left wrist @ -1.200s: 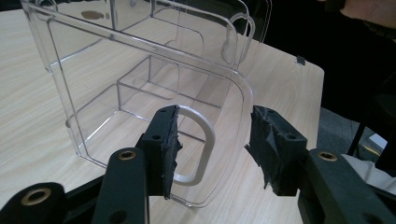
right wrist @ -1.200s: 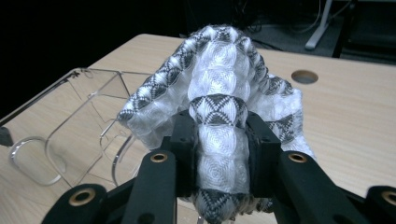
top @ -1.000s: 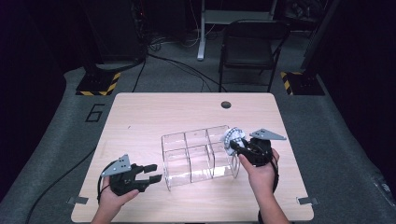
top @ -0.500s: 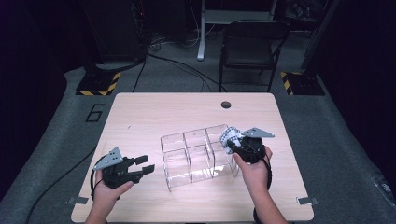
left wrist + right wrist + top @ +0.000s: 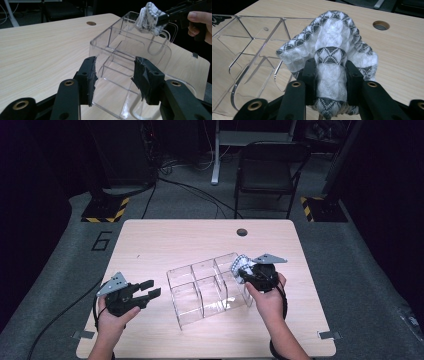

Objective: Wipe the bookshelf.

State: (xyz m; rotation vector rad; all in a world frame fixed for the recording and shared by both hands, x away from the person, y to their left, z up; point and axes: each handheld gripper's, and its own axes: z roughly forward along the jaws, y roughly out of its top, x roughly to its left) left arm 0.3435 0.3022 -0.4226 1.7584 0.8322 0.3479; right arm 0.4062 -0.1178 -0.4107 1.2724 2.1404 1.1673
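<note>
My left gripper [image 5: 150, 293] sits near the front-left corner of the table [image 5: 165, 240], jaws standing wide with nothing between the pads; they have just been narrowing a little, and the high view puts them clear of the organizer's left wall. I read this as a standby pose: close enough to steady the box, out of the way of the drop. The clear acrylic organizer [image 5: 210, 287] lies skewed across the middle of the table, toward the front edge, its open compartments facing up so a thing can go in from above. My right gripper [image 5: 329, 71] is clamped on the rolled patterned cloth [image 5: 329, 50], jaws having just been closing, squeezing the bundle at its waist so it keeps its roll. It hangs over the organizer's back-right corner; which compartment lies beneath I cannot tell.
</note>
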